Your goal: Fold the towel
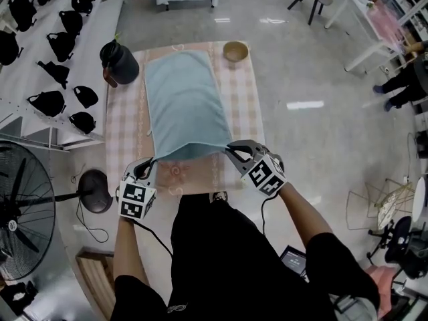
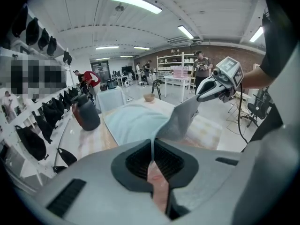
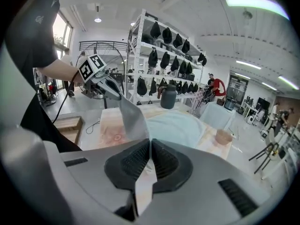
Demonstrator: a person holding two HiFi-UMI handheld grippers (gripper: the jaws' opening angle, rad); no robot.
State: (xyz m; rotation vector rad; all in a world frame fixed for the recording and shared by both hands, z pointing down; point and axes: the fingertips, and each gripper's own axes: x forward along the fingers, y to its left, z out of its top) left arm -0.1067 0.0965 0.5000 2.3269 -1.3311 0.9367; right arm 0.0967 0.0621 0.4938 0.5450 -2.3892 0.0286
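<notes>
1. The towel, pale blue, is spread lengthwise on the surface, which is covered by a checked pink cloth.
2. The near edge of the towel is held up off the surface, while its far part lies flat.
3. The left tongs are closed on the near left corner of the towel. In the left gripper view a thin edge of cloth is seen pinched between the jaws.
4. The right tongs are closed on the near right corner. In the right gripper view the cloth is likewise clamped between the jaws.
5. Between the two tongs the towel's edge is drawn out across the width of the surface, with a slight sag in the middle.
6. A dark jug is stood at the far left corner of the surface, just beside the towel.
7. A bowl is set at the far right corner, near the towel but apart from it.
8. A fan is seen on the floor to the left, and a shelf with dark items runs along that side.
</notes>
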